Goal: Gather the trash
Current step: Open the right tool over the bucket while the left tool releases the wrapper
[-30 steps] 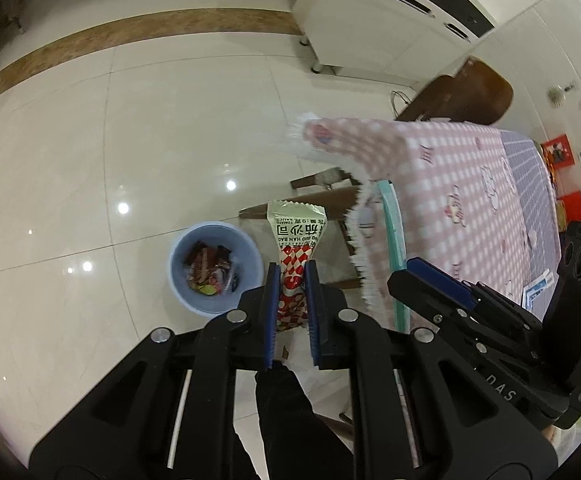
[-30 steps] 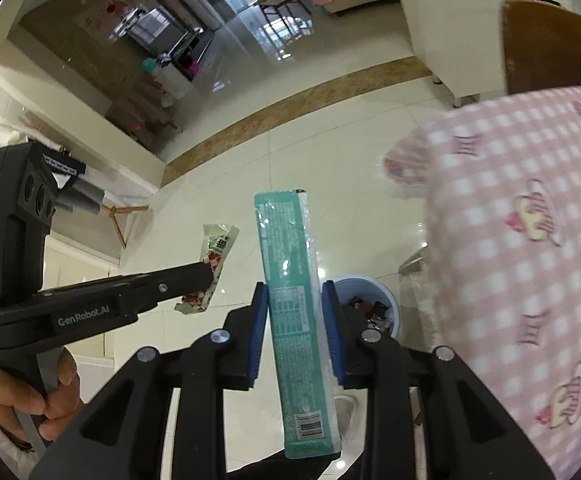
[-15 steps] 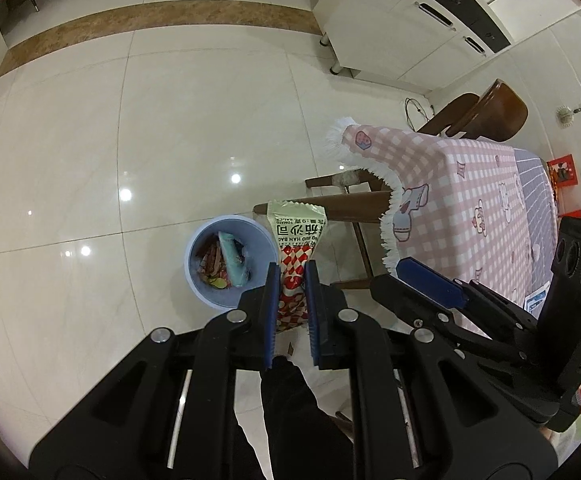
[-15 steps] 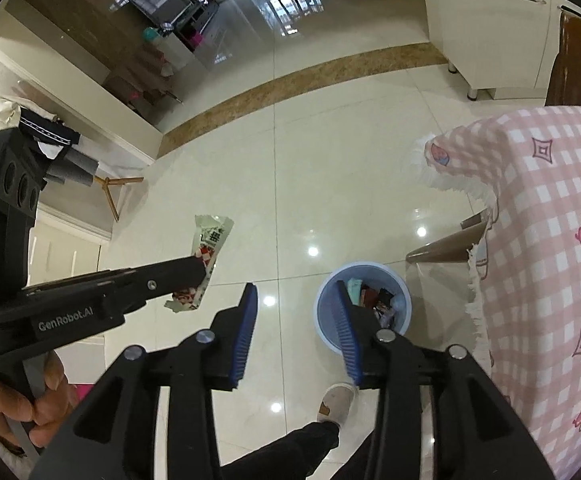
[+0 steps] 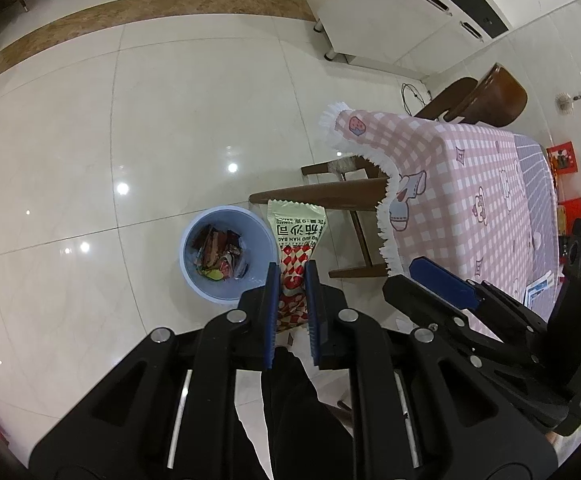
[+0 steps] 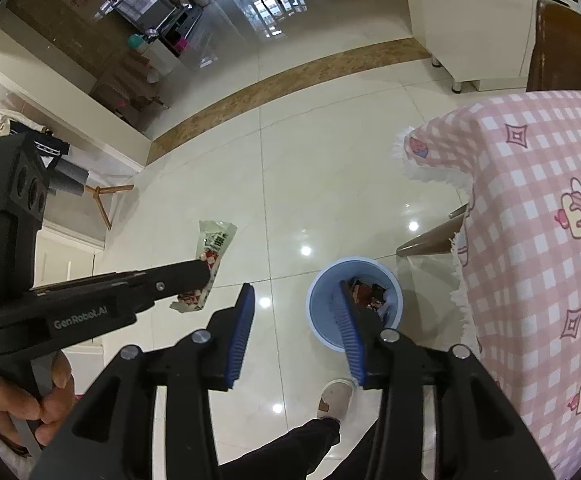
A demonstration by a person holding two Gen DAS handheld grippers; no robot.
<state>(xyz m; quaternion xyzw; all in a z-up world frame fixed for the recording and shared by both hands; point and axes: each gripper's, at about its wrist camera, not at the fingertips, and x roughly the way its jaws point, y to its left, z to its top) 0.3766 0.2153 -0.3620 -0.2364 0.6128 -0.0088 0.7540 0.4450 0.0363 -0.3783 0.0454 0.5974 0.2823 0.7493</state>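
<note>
Presently: left gripper (image 5: 292,304) clamped on sauce sachet (image 5: 296,248), held above floor just beside blue bin (image 5: 194,236) | right gripper (image 6: 296,330) jaws just been opening, nothing between them, over the bin | bin already holding wrappers | remaining, by judgement: sachet to drop in.

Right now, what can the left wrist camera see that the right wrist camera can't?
Only the left wrist view shows the chair tucked under the table and the printed face of the sauce packet. Only the right wrist view shows the hand on the left gripper and a slipper. Both show the blue bin and the pink checked tablecloth.
</note>
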